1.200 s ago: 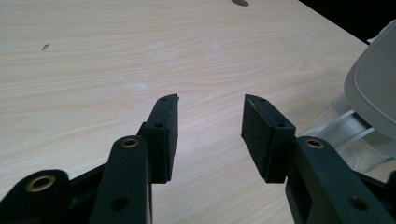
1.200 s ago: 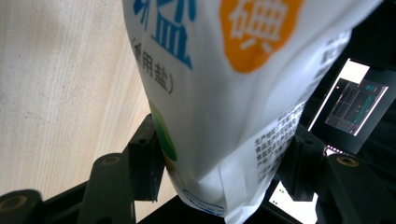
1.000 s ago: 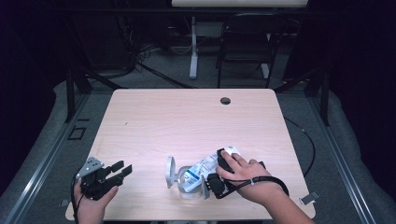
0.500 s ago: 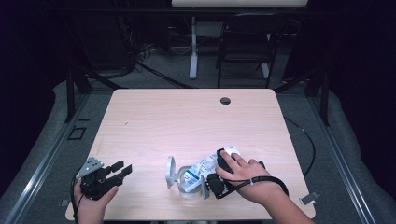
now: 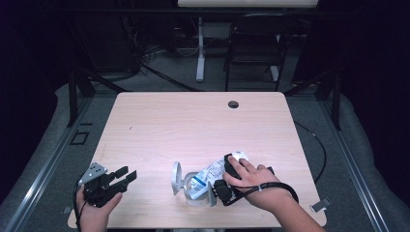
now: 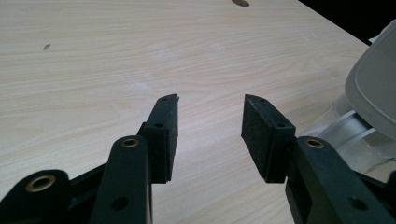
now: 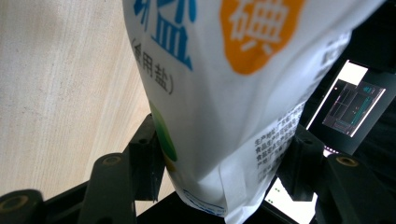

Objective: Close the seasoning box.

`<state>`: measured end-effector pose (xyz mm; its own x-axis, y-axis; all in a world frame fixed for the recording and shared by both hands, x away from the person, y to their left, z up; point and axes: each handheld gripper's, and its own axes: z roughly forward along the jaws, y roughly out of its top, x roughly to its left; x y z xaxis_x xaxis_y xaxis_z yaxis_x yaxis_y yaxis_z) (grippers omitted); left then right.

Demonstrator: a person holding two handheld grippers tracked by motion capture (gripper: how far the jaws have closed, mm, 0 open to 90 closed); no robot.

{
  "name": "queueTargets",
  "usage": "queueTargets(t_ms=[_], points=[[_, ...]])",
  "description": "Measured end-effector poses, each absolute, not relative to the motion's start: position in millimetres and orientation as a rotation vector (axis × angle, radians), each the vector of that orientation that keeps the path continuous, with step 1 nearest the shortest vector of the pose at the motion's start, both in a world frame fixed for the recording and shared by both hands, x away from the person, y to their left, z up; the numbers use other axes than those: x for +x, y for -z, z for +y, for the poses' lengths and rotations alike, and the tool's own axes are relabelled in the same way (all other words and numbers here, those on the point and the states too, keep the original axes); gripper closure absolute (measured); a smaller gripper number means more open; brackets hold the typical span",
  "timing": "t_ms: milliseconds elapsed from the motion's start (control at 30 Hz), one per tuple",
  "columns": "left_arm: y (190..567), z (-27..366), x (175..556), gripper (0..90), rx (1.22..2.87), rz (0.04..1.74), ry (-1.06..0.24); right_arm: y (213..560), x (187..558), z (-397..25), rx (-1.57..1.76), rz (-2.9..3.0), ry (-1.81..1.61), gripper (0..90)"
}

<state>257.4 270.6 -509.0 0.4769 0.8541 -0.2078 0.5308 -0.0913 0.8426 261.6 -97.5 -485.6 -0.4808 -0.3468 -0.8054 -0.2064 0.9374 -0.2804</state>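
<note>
A white salt bag (image 5: 209,174) with blue and orange print lies tilted over a clear round container (image 5: 195,199) whose pale lid (image 5: 176,178) stands flipped open on its left. My right gripper (image 5: 216,186), under a hand, is shut on the bag's lower end. In the right gripper view the bag (image 7: 233,84) sits pinched between the two jaws of the gripper (image 7: 224,135). My left gripper (image 5: 126,174) stays open near the front left corner of the table, holding nothing. In the left gripper view, beyond the open gripper (image 6: 210,100), the lid (image 6: 376,79) and the clear container (image 6: 345,133) show at the right.
The wooden table (image 5: 193,125) has a dark cable hole (image 5: 233,104) near its far edge. A chair (image 5: 254,48) and a white stand (image 5: 200,53) are on the floor behind it. A black cable (image 5: 314,145) trails off the right side.
</note>
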Motion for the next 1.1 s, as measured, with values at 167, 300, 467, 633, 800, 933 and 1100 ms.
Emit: queueTargets(t_ms=[167,300,467,633,800,933,1100], points=[[509.4,271.1,257.6,56.8,1.759,1.184,-0.421,485.7,261.6,-97.2,-0.392,2.090,0.178,42.4],[509.1,271.3,257.5,56.8,1.760,1.184,-0.421,485.8,261.6,-97.1,-0.390,2.092,0.179,42.4],[509.0,271.2,257.5,56.8,1.760,1.184,-0.421,485.7,261.1,-96.4,-0.395,2.087,0.196,42.5],[509.1,271.3,257.5,56.8,1.758,1.185,-0.420,485.6,260.7,-95.8,-0.400,2.081,0.206,42.5],[508.8,271.5,257.4,56.8,1.758,1.185,-0.421,485.5,260.7,-95.6,-0.406,2.080,0.206,42.6],[508.9,271.5,257.4,56.8,1.758,1.185,-0.421,485.4,260.9,-95.3,-0.409,2.080,0.206,42.6],[508.9,271.7,257.4,56.8,1.758,1.186,-0.421,485.2,260.7,-94.8,-0.413,2.077,0.213,42.6]])
